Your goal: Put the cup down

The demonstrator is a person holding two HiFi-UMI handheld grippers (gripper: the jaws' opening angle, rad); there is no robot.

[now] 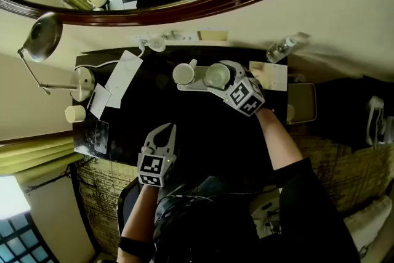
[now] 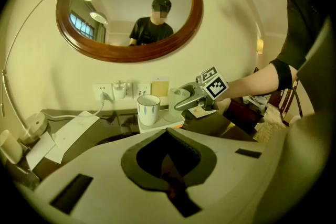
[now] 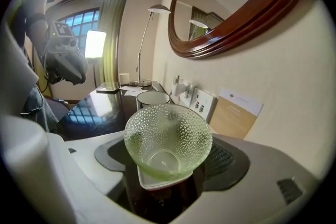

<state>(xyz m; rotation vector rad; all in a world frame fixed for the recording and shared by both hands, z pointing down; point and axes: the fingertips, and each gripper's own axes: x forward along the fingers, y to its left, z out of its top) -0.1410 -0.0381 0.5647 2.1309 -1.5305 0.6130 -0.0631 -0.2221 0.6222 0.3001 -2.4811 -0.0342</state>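
Observation:
A dimpled green glass cup [image 3: 168, 139] stands upright at one end of a white tray [image 3: 155, 184] on the black desk [image 1: 203, 126]. My right gripper [image 3: 169, 161] straddles the cup low down. One pad sits on each side with a little room showing, so it is open. The head view has that gripper [image 1: 218, 78] at the cup [image 1: 217, 74], beside a white mug [image 1: 183, 73] on the same tray [image 1: 192, 88]. My left gripper [image 1: 162, 132] hovers shut and empty over the desk's near part. The left gripper view looks past its closed tips [image 2: 167, 132] to the mug [image 2: 148, 109].
A round wood-framed mirror [image 2: 131, 8] hangs above the desk. A desk lamp [image 1: 43, 37], papers [image 1: 123, 77] and a small cup [image 1: 75, 113] fill the left end. A water bottle [image 1: 282, 48] and a card [image 1: 271, 76] lie at the right. Wall sockets [image 2: 118, 91] sit behind the tray.

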